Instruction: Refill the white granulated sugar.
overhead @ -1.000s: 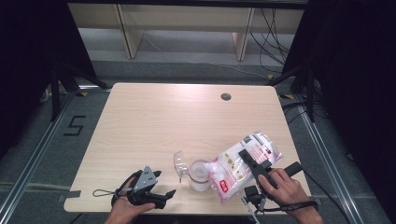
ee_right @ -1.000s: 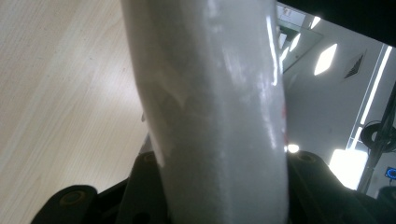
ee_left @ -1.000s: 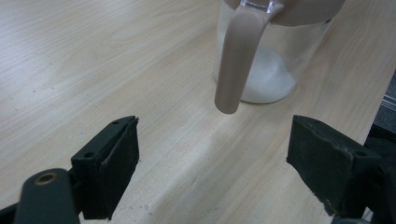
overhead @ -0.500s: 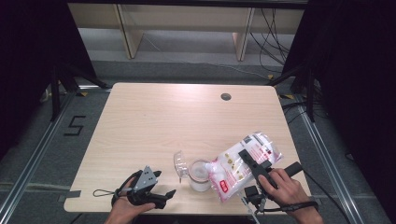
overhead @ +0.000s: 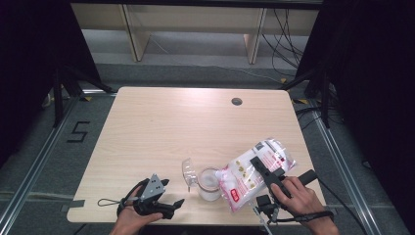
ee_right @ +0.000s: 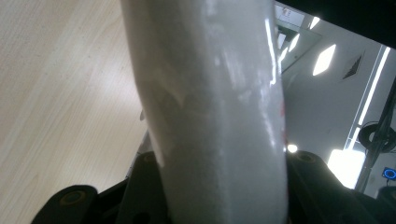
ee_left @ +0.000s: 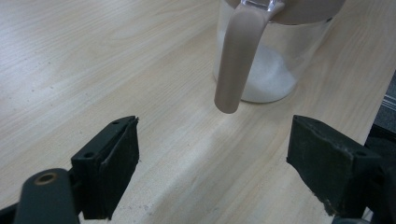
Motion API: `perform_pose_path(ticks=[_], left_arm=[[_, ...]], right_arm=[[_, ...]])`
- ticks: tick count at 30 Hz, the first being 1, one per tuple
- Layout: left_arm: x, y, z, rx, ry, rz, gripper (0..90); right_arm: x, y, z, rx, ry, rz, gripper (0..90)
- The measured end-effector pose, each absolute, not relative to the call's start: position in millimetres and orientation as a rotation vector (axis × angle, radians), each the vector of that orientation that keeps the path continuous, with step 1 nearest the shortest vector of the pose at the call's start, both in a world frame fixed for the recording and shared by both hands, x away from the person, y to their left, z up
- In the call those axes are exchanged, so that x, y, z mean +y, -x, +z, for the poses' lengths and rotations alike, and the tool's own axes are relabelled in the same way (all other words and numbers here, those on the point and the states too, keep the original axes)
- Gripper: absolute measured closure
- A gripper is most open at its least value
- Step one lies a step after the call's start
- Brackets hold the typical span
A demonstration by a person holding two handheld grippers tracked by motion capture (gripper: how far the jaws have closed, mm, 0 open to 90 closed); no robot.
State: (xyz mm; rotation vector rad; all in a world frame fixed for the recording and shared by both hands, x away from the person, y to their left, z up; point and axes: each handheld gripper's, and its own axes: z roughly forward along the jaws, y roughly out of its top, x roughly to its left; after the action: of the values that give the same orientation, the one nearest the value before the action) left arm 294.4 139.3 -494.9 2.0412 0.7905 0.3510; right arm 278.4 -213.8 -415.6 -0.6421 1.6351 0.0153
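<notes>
Nothing has shifted since the earlier pictures: both our hands and everything on the pale wooden table (overhead: 161, 122) sit as they did. Nearest us, at the front edge, our left gripper (overhead: 169, 208) lies low over the wood with its black jaws spread wide and nothing between them; in the left gripper view they frame bare wood just short of the clear plastic jug (ee_left: 275, 51), whose beige handle (ee_left: 238, 60) hangs toward us. White granules lie in the bottom of that jug. Our right gripper (overhead: 266, 171) is clamped on the white plastic bag with red print (overhead: 254, 171), which leans tilted with its lower end over the jug's open mouth. Just left of the jug stands a small clear plastic cup (overhead: 188, 169). Farther off, near the back edge, is a round dark grommet hole (overhead: 237, 101).
</notes>
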Motion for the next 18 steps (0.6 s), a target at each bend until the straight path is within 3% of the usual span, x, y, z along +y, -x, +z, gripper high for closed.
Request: perform_pose_path(ticks=[18], left_arm=[[139.5,-294.2,-494.6,0.79,-2.041,0.356,16.5]], right_arm=[[-213.6,-278.1,-418.1,1.647,0.635,0.008,65.0]])
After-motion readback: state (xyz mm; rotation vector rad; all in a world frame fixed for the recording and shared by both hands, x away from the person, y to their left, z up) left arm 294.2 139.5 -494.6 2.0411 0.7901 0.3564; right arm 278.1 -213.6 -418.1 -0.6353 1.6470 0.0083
